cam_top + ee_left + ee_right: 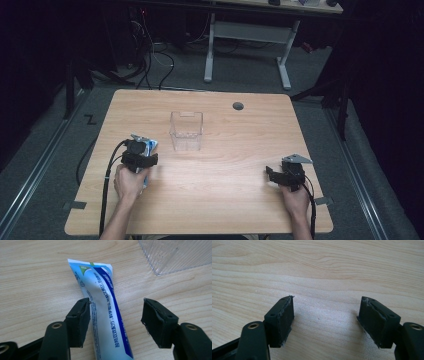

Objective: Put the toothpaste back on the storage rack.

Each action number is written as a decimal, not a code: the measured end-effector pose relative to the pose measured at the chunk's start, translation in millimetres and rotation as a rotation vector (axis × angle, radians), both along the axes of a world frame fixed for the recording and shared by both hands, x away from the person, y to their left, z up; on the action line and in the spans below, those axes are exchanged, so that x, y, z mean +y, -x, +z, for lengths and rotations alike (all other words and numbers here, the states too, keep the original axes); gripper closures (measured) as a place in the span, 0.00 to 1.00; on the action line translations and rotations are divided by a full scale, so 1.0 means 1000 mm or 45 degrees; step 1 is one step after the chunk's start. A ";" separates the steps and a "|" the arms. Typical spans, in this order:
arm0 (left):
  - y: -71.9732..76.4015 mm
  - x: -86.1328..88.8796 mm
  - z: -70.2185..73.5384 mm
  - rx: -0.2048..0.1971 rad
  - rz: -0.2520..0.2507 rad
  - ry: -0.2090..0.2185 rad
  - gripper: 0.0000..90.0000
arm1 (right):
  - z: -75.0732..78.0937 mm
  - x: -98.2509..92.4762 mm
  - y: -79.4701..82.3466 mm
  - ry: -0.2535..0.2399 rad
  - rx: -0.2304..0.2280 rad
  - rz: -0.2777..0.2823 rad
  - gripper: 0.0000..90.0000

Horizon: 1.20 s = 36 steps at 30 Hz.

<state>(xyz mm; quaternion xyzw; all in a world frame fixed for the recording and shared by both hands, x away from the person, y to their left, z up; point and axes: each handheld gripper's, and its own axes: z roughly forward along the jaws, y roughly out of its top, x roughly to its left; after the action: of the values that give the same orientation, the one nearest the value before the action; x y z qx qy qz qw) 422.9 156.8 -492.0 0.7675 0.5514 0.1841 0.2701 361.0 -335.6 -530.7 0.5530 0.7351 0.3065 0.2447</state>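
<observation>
the toothpaste tube (105,315) lies flat on the table (225,195) between the wide open jaws of the left gripper (115,322), its long axis along them, nearer the left jaw; the right gripper (325,320) is open, empty, well apart

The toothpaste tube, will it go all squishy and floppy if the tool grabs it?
Probably squishy: the toothpaste tube looks soft-walled and tapers to a flat crimped end. It likely sags if lifted by one end. Lying flat on the table, it seems unlikely to roll.
</observation>
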 end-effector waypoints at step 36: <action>-0.016 0.003 -0.020 0.093 0.110 -0.040 0.60 | 0.000 0.000 0.000 0.000 0.000 0.000 0.32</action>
<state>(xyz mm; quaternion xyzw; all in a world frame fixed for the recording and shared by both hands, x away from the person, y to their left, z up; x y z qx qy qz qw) 438.5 159.9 -512.1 0.7532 0.5907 0.1761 0.2296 361.0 -335.7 -530.7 0.5530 0.7352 0.3065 0.2445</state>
